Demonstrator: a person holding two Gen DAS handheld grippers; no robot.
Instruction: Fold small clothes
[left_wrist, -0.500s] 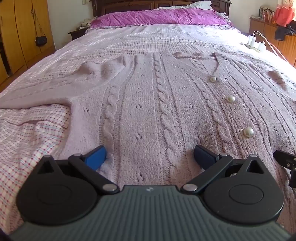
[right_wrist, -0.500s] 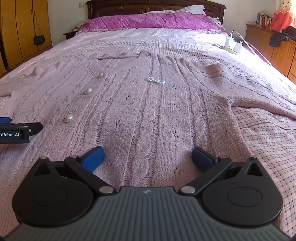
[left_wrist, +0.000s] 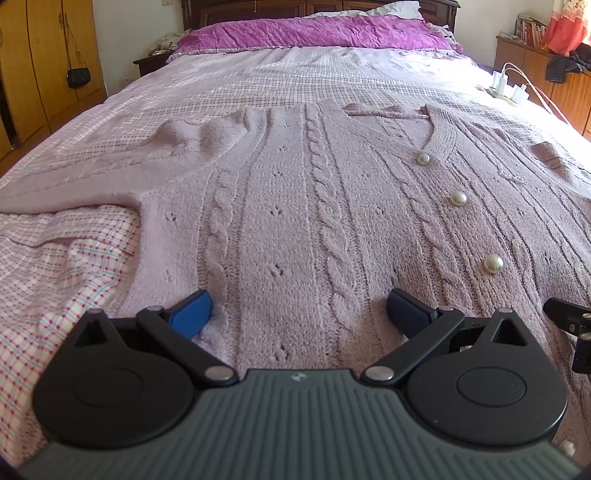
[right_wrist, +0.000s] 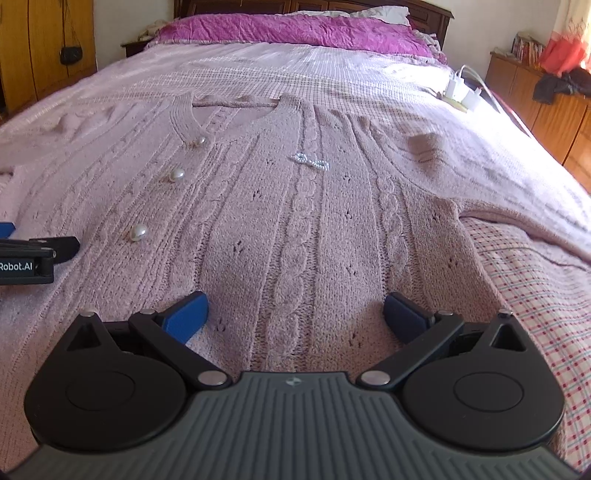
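Cardigan (left_wrist: 295, 221) spread flat on bed (left_wrist: 295, 74); left hand-held gripper (left_wrist: 299, 314) and right hand-held gripper (right_wrist: 295, 314) held wide open, nothing gripped.

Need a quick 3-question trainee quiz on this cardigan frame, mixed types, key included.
1. True or false: the left tongs are shut on the cardigan.
2. How many pearl buttons show in the right wrist view? A) one B) three C) five
3. Fill in: the silver bow trim sits on the cardigan's ____ panel, wearer's side aside, as seen from the right tongs.

Key: 1 false; 2 B; 3 right-hand
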